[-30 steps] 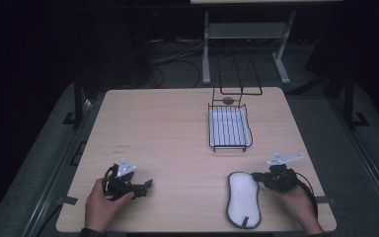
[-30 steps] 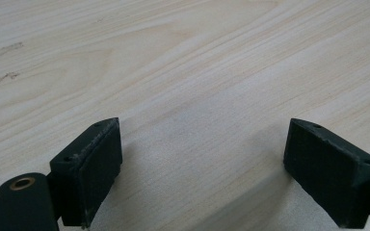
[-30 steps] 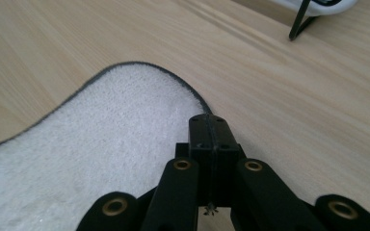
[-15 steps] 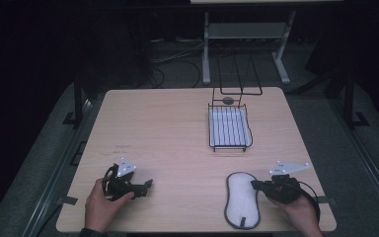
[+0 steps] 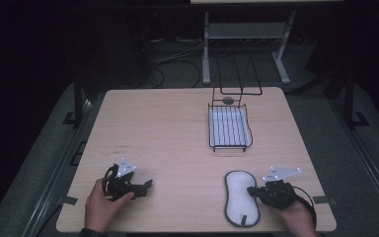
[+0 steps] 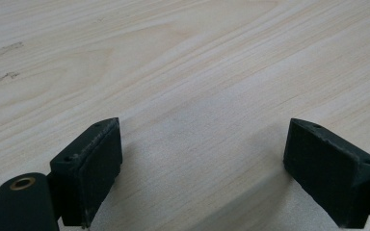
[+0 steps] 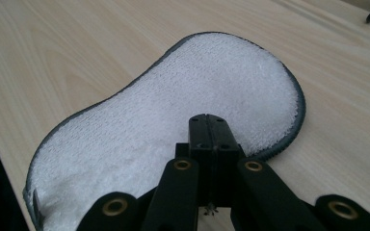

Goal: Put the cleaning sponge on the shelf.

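While my right gripper sat fully closed at the white pad's edge, seemingly pinching nothing, my left gripper gaped empty; moving the pad remained.

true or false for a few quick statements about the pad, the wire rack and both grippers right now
1. The white pad lies flat on the table. True.
2. The right gripper has its fingers spread wide apart. False: they are shut together, tips over the pad's edge; whether they pinch it cannot be told.
3. The left gripper is open with nothing between its fingers. True.
4. The wire rack sits between the two grippers. False: it stands farther back on the table, beyond the pad.
5. The pad lies inside the wire rack. False: it is near the front edge, apart from the rack.
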Demonstrator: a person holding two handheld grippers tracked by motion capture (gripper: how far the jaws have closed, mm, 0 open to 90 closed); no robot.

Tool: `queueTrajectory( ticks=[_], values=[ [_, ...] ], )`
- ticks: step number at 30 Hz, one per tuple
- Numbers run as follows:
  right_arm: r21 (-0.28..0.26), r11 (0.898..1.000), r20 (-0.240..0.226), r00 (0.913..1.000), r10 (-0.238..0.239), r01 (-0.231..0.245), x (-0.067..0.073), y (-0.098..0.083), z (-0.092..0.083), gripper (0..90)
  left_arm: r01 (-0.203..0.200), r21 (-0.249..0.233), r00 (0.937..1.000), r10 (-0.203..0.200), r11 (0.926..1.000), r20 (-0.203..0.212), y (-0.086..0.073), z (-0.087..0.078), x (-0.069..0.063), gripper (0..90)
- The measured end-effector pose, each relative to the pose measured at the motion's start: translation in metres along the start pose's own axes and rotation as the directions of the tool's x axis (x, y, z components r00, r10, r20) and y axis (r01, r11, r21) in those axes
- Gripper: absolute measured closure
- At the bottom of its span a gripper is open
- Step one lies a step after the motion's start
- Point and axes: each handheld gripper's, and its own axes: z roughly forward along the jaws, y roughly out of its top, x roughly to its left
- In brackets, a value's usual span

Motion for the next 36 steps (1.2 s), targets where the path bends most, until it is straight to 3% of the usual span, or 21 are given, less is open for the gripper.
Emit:
queueTrajectory(
  ticks=[23, 29, 30, 36],
  values=[
    [-0.001, 1.000, 0.007, 0.9996, -0.028, 0.028, -0.024, 0.040, 0.031, 89.9, 0.000, 0.000, 1.0000, 0.000, 1.0000, 0.000, 0.000, 0.000, 0.000, 12.7],
    [-0.028, 0.999, -0.026, 0.9986, -0.047, 0.046, -0.010, 0.038, 0.020, 89.9, 0.000, 0.000, 1.0000, 0.000, 1.0000, 0.000, 0.000, 0.000, 0.000, 12.7],
    [-0.035, 0.998, -0.041, 0.9981, -0.046, 0.045, -0.002, 0.034, 0.016, 89.9, 0.000, 0.000, 1.0000, 0.000, 1.0000, 0.000, 0.000, 0.000, 0.000, 12.7],
    [-0.032, 0.999, -0.065, 0.9968, -0.046, 0.044, 0.010, 0.017, 0.005, 89.9, 0.000, 0.000, 1.0000, 0.000, 1.0000, 0.000, 0.000, 0.000, 0.000, 12.7]
  ],
)
